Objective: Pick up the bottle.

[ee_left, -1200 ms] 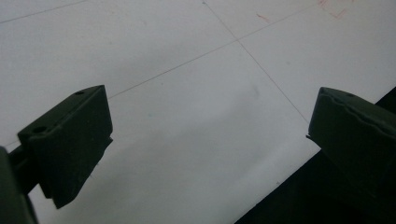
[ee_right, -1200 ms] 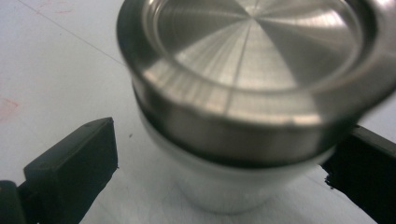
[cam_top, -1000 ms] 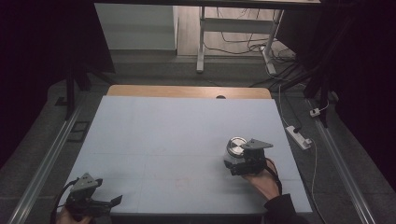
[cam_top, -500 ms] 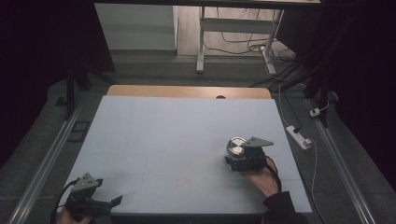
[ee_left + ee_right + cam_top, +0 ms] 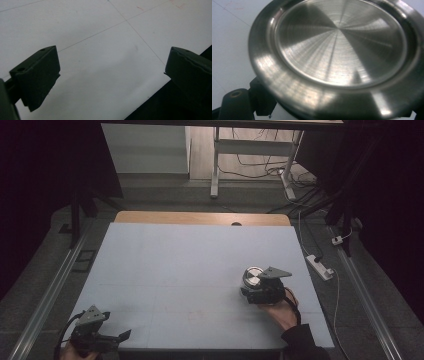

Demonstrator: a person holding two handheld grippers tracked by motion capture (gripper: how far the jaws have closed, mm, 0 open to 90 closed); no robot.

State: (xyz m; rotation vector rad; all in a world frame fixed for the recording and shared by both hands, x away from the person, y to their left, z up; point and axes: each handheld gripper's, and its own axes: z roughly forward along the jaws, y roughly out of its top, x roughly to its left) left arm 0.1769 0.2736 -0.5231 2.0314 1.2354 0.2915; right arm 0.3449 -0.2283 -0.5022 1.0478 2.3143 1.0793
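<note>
- a round, brushed stainless-steel container with a flat lid (image 5: 253, 276) is sitting on the pale blue-grey table top (image 5: 190, 260), on its right side and toward the near edge.
- the right gripper (image 5: 260, 290) is sitting just behind the container on the person's side, with the hand (image 5: 279, 312) holding it from below; in the right gripper view the lid (image 5: 337, 42) is looming over one black jaw at lower left, and the other jaw is hidden, so i cannot tell whether the jaws are pinching the body or only flanking it.
- the left gripper (image 5: 107, 339) is hovering at the near left corner of the table, well apart from the container; in the left gripper view its jaws are standing spread wide with nothing but bare table between them.
- handling, as a judgement: the metal is looking rigid, smooth and likely slippery, and the lid may be loose; taking hold low on the body under the overhanging rim seems safer than gripping the lid.
- compared with the earlier high views, the container and both grippers are staying essentially where they were, with no clear shift.
</note>
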